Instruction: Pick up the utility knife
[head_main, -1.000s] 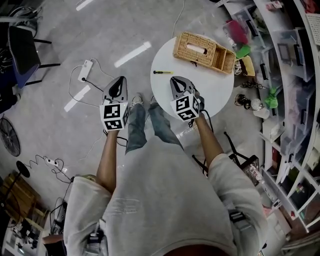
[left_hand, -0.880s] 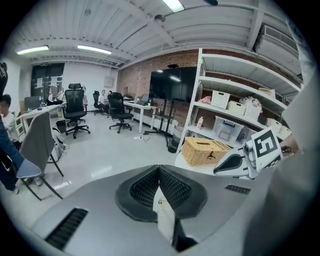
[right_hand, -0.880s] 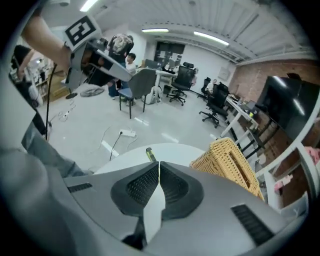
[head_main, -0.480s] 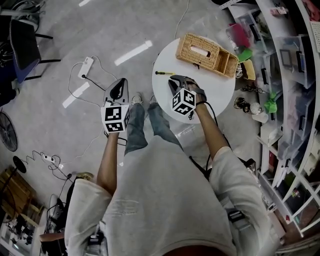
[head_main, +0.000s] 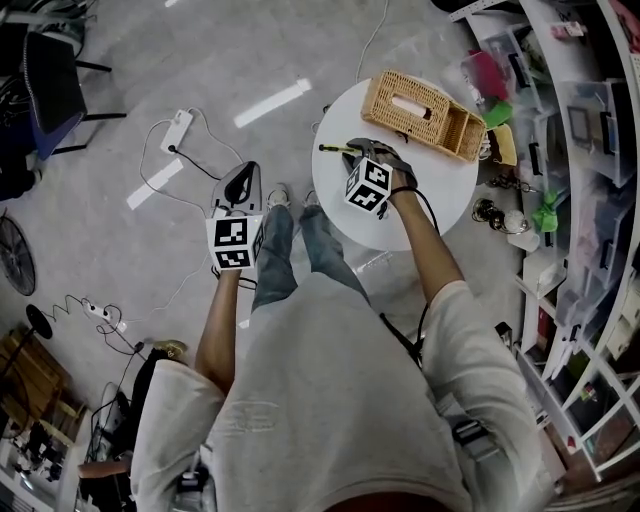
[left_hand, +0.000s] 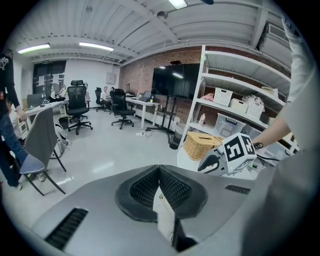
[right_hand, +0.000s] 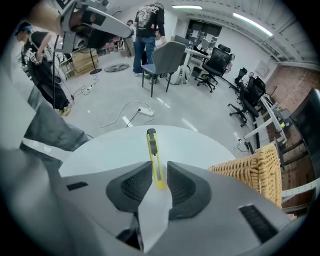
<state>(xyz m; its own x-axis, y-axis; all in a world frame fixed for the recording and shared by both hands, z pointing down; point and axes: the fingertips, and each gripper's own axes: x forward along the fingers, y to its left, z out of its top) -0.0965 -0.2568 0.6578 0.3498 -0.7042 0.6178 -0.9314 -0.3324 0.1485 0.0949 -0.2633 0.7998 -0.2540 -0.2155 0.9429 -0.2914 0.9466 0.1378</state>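
The knife (right_hand: 154, 155) lies flat on the table (right_hand: 200, 150) at the centre of the right gripper view, with its long axis pointing straight away, black end far. It looks light, stiff and smooth, so I would hold the yellow body. The right gripper (right_hand: 160, 169) is spread around the knife's near end, and the left gripper (left_hand: 159, 172) is pressed together, empty

Utility knife (head_main: 331, 149) seemingly partly behind right tongs (head_main: 358, 150)

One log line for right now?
right hand-held gripper: open, around utility knife end | utility knife: flat on table | left hand-held gripper: shut, empty
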